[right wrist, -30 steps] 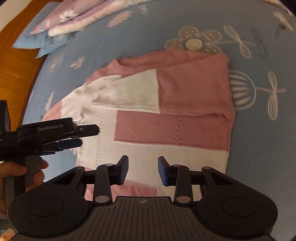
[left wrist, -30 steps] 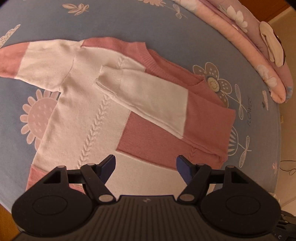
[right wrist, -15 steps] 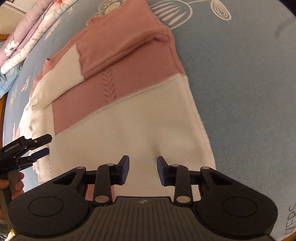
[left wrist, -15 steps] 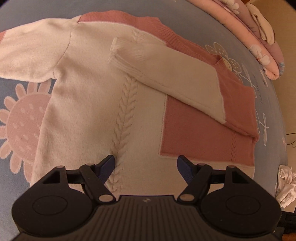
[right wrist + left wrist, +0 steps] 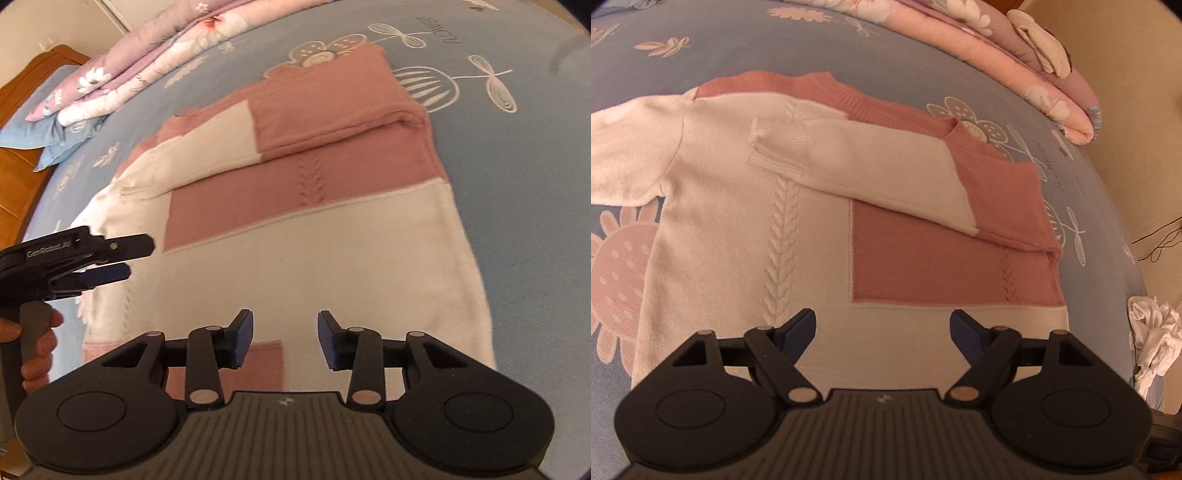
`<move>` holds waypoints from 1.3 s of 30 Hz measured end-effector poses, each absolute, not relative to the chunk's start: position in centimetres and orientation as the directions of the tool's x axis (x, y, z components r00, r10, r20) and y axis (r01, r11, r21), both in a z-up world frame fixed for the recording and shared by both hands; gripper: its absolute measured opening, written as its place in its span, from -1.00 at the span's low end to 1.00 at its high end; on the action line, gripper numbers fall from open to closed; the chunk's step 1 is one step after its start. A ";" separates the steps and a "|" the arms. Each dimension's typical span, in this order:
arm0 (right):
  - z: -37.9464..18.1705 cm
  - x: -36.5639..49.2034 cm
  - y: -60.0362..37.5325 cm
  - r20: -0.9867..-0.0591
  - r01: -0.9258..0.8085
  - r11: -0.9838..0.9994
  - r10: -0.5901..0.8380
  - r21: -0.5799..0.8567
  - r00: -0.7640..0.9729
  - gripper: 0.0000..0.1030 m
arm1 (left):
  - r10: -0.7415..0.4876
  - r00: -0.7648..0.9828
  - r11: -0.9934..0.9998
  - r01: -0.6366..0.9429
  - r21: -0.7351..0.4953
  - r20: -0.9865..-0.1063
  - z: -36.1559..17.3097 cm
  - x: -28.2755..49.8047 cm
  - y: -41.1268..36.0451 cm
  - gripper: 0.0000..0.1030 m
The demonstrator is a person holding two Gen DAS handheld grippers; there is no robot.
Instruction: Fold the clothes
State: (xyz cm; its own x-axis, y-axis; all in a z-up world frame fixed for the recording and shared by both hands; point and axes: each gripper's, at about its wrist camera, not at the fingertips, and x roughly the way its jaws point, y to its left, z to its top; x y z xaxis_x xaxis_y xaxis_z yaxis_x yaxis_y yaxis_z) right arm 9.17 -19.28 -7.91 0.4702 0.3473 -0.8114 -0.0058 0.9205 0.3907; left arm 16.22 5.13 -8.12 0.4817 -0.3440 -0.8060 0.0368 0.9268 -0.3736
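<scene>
Cream and dusty-pink colour-block knit sweater (image 5: 798, 236) lies flat, front up, on the bed, on a blue bedsheet with pale flower print (image 5: 894, 70). One sleeve (image 5: 886, 173) is folded across the chest, cuff near the cable-knit centre line; the other cream sleeve (image 5: 628, 155) is spread out to the side, on the sheet.

Left gripper (image 5: 882, 332): jaws wide apart, nothing between them, above the cream lower part of the sweater near the hem. In the right wrist view it shows at the left edge (image 5: 122, 258), held by a hand (image 5: 35, 350) on a grey handle.

Right gripper (image 5: 286, 338): jaws apart, empty, above the hem area; contact with the fabric cannot be told.

Folded pink and lilac floral quilt (image 5: 1015, 62) lies along the far edge of the bed. White crumpled cloth (image 5: 1152, 339) sits at the bed's right edge
</scene>
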 end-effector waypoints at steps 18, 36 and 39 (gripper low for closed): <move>-9.8 -1.3 -16.7 -0.799 0.006 0.934 0.302 0.357 0.520 0.04 | -0.326 0.430 0.934 0.008 -0.357 -0.842 -9.3 4.6 5.0 0.55; -8.5 -7.5 -18.8 -0.676 -0.021 0.904 0.334 0.426 0.657 0.11 | -0.347 0.540 0.925 0.059 -0.376 -0.767 -7.3 0.4 4.9 0.55; -7.7 -7.8 -18.4 -0.655 -0.061 0.911 0.337 0.407 0.676 0.12 | -0.357 0.560 0.919 0.069 -0.387 -0.747 -7.2 0.1 5.2 0.55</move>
State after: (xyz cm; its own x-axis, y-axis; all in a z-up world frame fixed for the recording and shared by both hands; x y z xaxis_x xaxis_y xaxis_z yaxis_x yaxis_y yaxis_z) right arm -7.85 -18.44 -7.72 0.6761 0.3375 -0.6550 -0.0607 0.9114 0.4070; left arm 0.14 5.17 -7.21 0.5604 -0.3572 -0.7472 0.0695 0.9193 -0.3874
